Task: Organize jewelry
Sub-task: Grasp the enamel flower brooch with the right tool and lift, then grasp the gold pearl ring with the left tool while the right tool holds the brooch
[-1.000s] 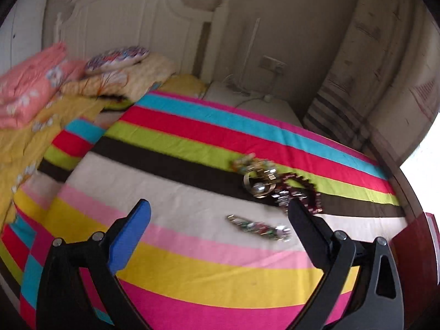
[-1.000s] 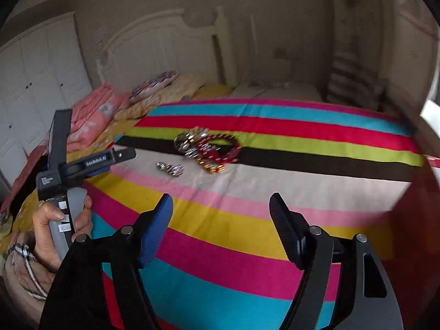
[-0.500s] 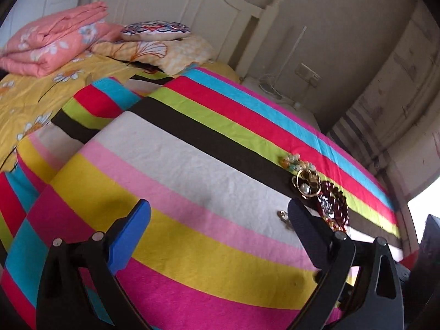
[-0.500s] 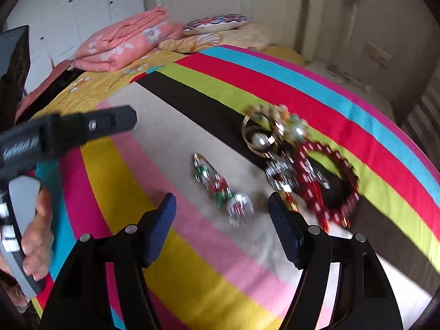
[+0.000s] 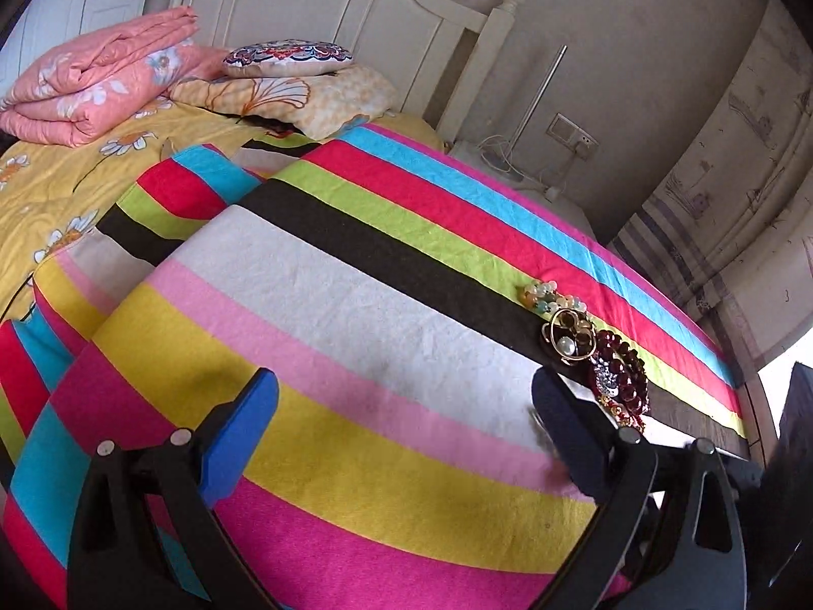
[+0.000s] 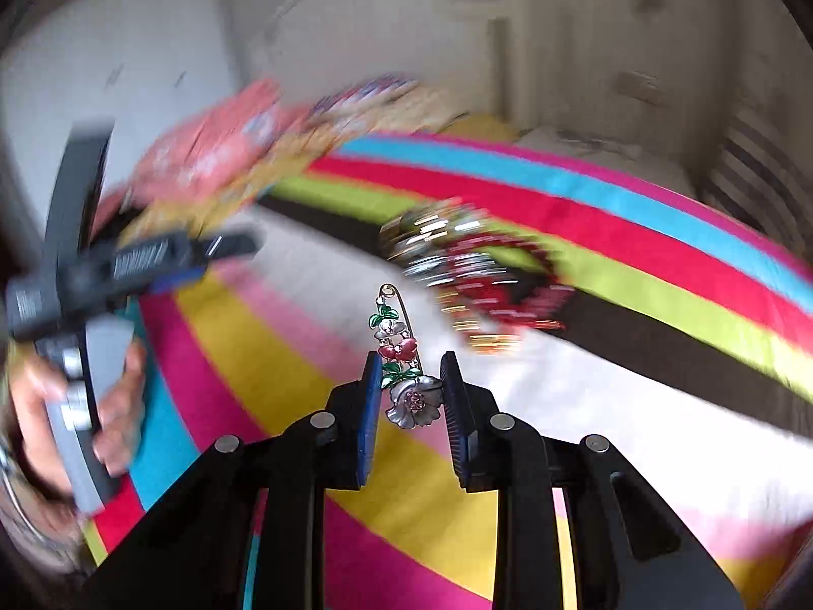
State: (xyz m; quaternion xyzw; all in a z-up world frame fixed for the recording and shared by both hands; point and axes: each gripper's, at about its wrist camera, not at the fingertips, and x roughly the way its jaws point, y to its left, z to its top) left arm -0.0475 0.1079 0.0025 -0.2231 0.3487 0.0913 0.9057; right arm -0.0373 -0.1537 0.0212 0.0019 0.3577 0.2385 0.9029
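Hovering wide apart, the left gripper (image 5: 404, 401) now sees only the jewelry pile (image 5: 592, 351) at three o'clock; the right gripper (image 6: 410, 381) has closed onto the flower brooch (image 6: 404, 371), unseen leftward.

I log one bed, its striped blanket (image 5: 386, 315) covering the near part. At the head end: folded pink quilt (image 5: 96, 86), two stacked pillows (image 5: 300, 81). Toward the right edge: jewelry pile (image 5: 589, 351) on the black stripe.
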